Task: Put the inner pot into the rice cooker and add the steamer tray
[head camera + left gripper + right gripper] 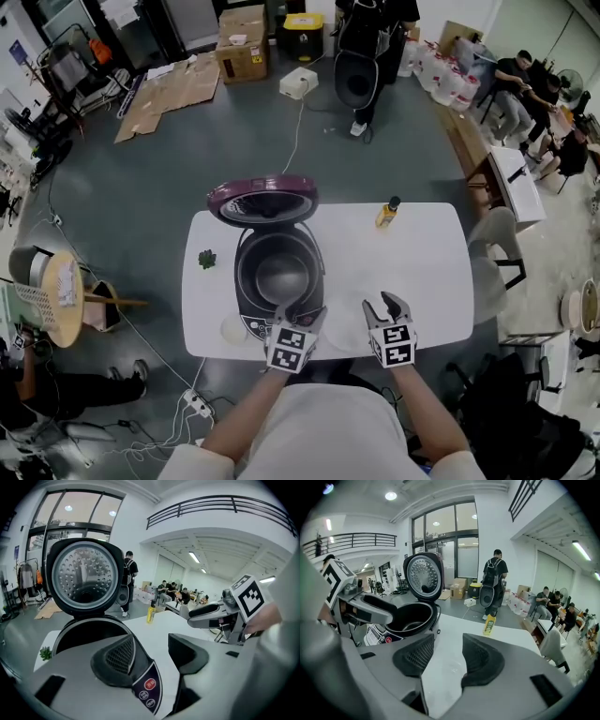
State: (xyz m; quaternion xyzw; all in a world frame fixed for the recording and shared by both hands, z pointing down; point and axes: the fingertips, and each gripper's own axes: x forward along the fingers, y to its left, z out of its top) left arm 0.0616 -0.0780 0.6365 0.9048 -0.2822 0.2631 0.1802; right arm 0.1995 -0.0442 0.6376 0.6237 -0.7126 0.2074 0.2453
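— So, what does the cooker [240, 272] stand on?
— A white table [431, 272], on a grey floor [169, 178] in a big hall. Beyond the cooker lie flat cardboard [169, 94] and boxes [242, 42]. A person with a backpack [370, 56] stands further back, and people [525, 84] sit far off to the cooker's right.
— And the pot?
— The pot [281, 277] sits down inside the cooker, grey and shiny at the bottom, with the lid [262, 200] tipped up behind it.
— Where are the fingers?
— The left gripper [302, 317] hangs at the cooker's front edge, its tips over the near rim. Its jaws stand wide apart with nothing gripped. Only the cooker's button panel [147, 691] and bare table show in the gap. Whether a tip touches the rim I cannot tell.
— The other one?
— The right gripper [386, 305] is just right of the cooker, over bare table and apart from the pot. Its jaws are wide too, and empty.
— Anything else about?
— A yellow bottle [387, 214] stands upright to the cooker's right and back. A small green sprig [207, 259] lies to its left, and a white disc [232, 328] at its front left corner. A cable [298, 131] runs over the floor behind the cooker, and a chair [492, 244] stands past the table's end on the cooker's right.
— What stands in the way?
— The cooker's mouth lies open to both grippers, and the lid stands clear behind it.
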